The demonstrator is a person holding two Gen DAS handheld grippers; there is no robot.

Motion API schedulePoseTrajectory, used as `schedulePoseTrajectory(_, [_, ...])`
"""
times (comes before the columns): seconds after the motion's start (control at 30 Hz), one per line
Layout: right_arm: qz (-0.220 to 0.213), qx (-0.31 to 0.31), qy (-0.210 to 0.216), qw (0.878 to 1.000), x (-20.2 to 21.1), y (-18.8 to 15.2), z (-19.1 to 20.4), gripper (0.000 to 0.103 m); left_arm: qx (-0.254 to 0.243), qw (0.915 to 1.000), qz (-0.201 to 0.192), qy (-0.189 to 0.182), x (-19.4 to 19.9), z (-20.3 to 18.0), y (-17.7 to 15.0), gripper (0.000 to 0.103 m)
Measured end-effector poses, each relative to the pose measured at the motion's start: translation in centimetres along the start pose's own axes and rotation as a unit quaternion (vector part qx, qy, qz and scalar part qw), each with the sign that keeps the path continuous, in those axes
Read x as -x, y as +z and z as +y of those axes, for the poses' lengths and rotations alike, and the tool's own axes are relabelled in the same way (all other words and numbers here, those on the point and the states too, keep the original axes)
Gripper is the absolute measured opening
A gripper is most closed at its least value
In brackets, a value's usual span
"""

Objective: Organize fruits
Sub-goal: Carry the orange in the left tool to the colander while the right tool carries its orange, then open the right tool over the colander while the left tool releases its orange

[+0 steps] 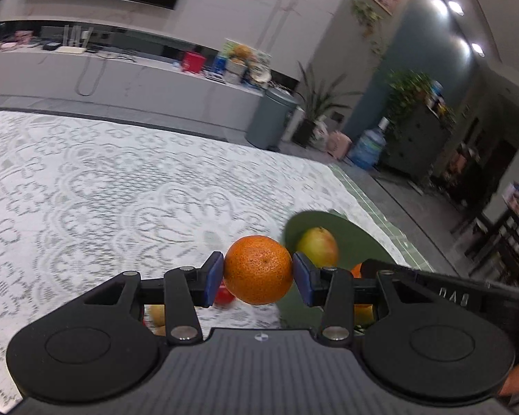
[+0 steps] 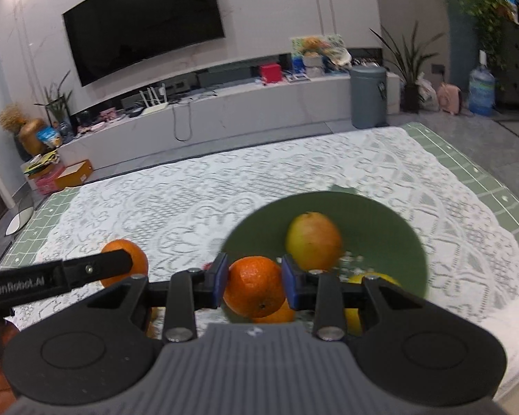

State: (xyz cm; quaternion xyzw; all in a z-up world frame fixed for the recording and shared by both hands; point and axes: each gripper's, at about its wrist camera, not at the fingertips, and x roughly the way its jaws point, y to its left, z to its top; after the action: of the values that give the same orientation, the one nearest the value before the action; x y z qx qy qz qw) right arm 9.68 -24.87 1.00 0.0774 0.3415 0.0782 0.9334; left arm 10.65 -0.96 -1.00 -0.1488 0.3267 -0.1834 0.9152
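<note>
The left tool [image 1: 257,273] is gripping a mandarin orange [image 1: 258,269] between its two blue pads [image 1: 214,278], jaws partly closed around the fruit and holding it clear above the bench [image 1: 86,180]. The right tool [image 2: 254,285] is clamping a second, smaller orange [image 2: 254,285] in the same way, its jaws set narrower, with the fruit hanging over the near rim of a green bowl [image 2: 380,221].

Inside the bowl, a yellow-green fruit with a reddish blush [image 2: 313,240], possibly a pear, is resting toward the far side; another orange [image 2: 276,316] and a yellow citrus [image 2: 373,280] are sitting at the near edge, partly hidden behind the right tool's arms.

Just beside the bowl on the left, a red fruit [image 1: 224,295] and a pale yellow one [image 1: 157,314] are lying on the white lace cloth [image 2: 190,207], mostly hidden behind the left tool's linkage.

The cloth is covering a green gridded mat [image 2: 467,159]. Beyond the bench, a wall-mounted television [image 2: 143,22], a long low cabinet [image 2: 225,110] and a grey bin [image 2: 368,97] are showing in the background.
</note>
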Motion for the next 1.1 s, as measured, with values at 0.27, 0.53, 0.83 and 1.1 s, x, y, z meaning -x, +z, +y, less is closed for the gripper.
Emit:
schedulePoseTrajectory(0.27, [0.044,-0.113,0.014,0.993,-1.1,-0.3,-5.6,0.030,-0.063,0.9973,0.031,-0.021,-2.7,-3.0,0.0,0.050])
schedulePoseTrajectory(0.53, [0.085,-0.130,0.015,0.988,-2.6,-0.7,-5.9,0.030,-0.123,0.9902,0.065,-0.002,-5.6,-5.8,0.4,0.050])
schedulePoseTrajectory(0.83, [0.122,-0.143,0.014,0.982,-4.0,-1.2,-6.4,0.015,-0.158,0.9841,0.081,0.003,-7.0,-6.4,0.7,0.049])
schedulePoseTrajectory(1.1, [0.085,-0.180,0.012,0.980,-3.0,-1.1,-7.2,0.028,-0.167,0.9819,0.089,0.004,-8.5,-7.2,1.1,0.049])
